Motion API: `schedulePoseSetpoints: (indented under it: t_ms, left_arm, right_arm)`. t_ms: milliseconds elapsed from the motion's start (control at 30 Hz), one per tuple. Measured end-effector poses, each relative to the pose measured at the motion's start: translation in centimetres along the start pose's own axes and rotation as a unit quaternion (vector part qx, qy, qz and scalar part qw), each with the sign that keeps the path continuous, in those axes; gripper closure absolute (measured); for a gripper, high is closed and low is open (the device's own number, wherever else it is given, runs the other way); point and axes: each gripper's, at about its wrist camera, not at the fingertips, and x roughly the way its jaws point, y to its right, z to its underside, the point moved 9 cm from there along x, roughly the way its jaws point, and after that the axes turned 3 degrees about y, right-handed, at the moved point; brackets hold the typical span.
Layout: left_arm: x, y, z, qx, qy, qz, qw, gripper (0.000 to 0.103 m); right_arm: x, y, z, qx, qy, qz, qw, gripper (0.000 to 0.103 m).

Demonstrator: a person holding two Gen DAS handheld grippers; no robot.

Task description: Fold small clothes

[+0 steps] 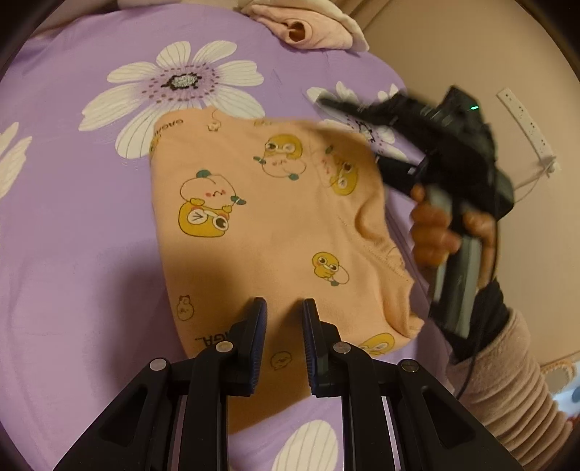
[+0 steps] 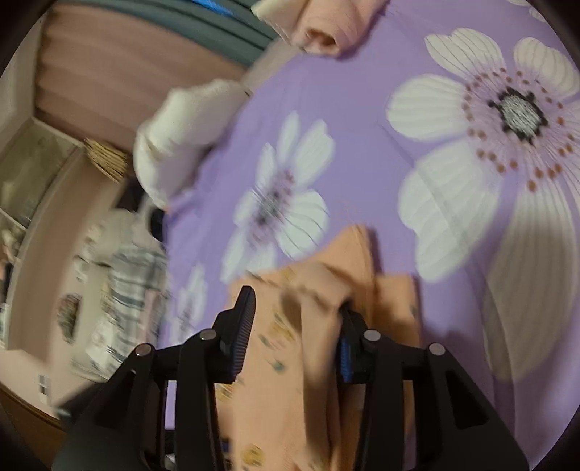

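- A small peach shirt (image 1: 261, 224) printed with yellow cartoon ducks lies on my bed, on the purple bedsheet (image 1: 83, 224) with its big white flowers; the shirt is partly folded, one side turned over on itself.
- My left tongs (image 1: 284, 308) hover just above the shirt's near hem, the pads a narrow gap apart and pinching nothing that I can see.
- My right tongs (image 2: 295, 308) stand spread, with a ridge of the peach cloth bunched between them; the fabric leans on one pad and is clear of the other, so I judge it loose rather than held. That view is blurred.
- From the left view, my right hand (image 1: 446, 232) grips its tool handle beside the shirt's far edge, a ribbed pink sleeve (image 1: 514, 391) behind it.
- The shirt looks light, soft and limp: it should sag and crease wherever it is lifted, and slide little on the cotton sheet. It is in no way fragile.
- I judge the best hold to be at the stitched hem or a seam corner, both layers pinched together, so that the fold carries over as one sheet.
- A pile of pink clothes (image 1: 311, 25) sits at the far edge of the bed, well apart from the shirt.
- No basket, box or drawer for the clothes shows on the bed; shelves off the bed's side are too blurred to read.
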Motion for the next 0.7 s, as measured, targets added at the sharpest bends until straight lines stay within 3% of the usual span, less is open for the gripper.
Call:
schedulePoseSetpoints:
  t_ms: [100,233,333,400,600,700]
  left_arm:
    - [-0.1,-0.2,0.1,-0.004,-0.002,0.004,1.0000,0.088]
    - [0.1,-0.2,-0.1,-0.002,-0.002,0.004,1.0000,0.088]
    - [0.5,-0.2,-0.4,-0.002,-0.002,0.003,1.0000,0.088]
    - [0.5,-0.2,-0.3,0.001,-0.001,0.001,1.0000,0.088]
    - [0.5,0.0,0.0,0.013,0.003,-0.010,0.9999,0.088]
    - [0.6,0.0,0.2,0.021,0.004,-0.017,0.9996,0.088]
  right_arm:
    - [-2.2,-1.4,-2.6,-0.002,0.064,-0.028,0.998,0.063]
    - [-4.7,-2.6,-3.3,-0.040,0.085,0.000,0.996,0.063]
    - [-5.2,-3.1,-1.3,-0.104,0.051,0.065,0.991,0.068]
    - [-5.4,-3.7,1.6,-0.162,0.017,0.107,0.981,0.076]
    - [-6.5,-6.3,9.3,-0.257,-0.035,0.105,0.960,0.086]
    - [-6.7,-5.0,11.8,-0.295,-0.061,0.140,0.943,0.087]
